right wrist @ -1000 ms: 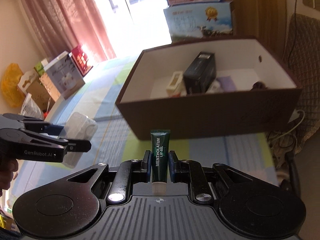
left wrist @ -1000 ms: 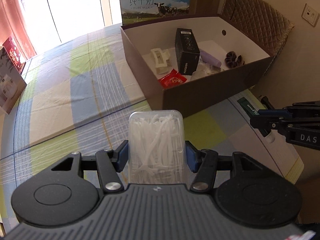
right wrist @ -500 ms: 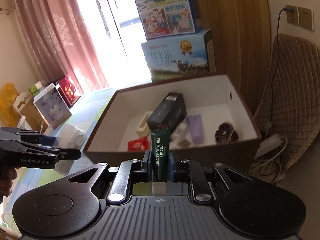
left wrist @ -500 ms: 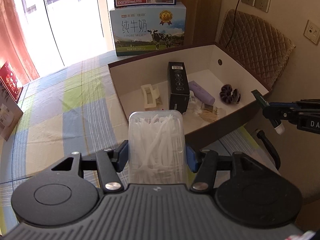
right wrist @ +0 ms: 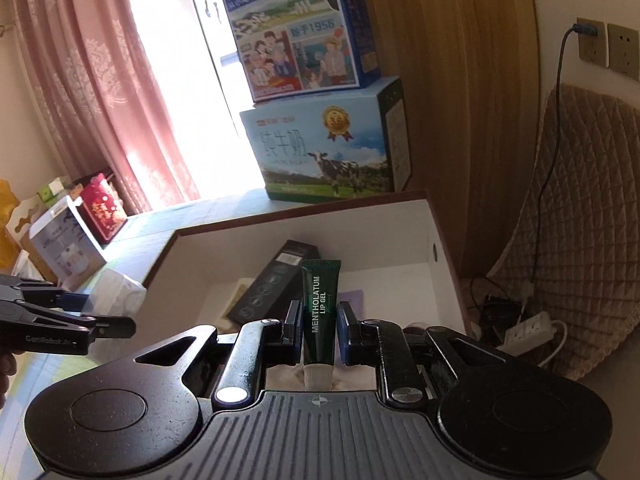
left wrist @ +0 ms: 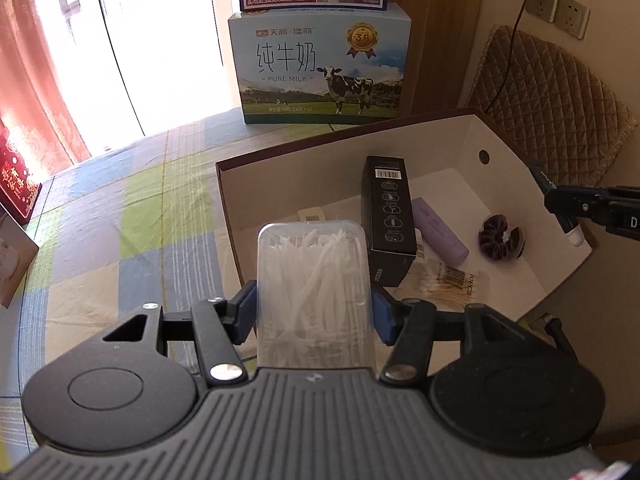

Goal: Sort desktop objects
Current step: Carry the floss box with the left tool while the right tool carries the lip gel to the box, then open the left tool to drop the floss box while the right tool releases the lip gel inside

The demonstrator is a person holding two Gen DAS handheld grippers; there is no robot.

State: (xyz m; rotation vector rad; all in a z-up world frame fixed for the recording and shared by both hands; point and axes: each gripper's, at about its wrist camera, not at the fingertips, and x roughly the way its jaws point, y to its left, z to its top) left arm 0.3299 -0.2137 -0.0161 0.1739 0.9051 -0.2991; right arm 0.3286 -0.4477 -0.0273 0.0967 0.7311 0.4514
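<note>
hair clip (left wrist: 310,216) mostly hidden behind floss box (left wrist: 313,280)

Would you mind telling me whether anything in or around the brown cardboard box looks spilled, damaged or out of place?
Nothing stands out. The clear plastic case of white floss picks sits squarely in the left gripper, the dark green lip gel tube upright in the right gripper. Items in the brown cardboard box lie loosely but intact.
</note>
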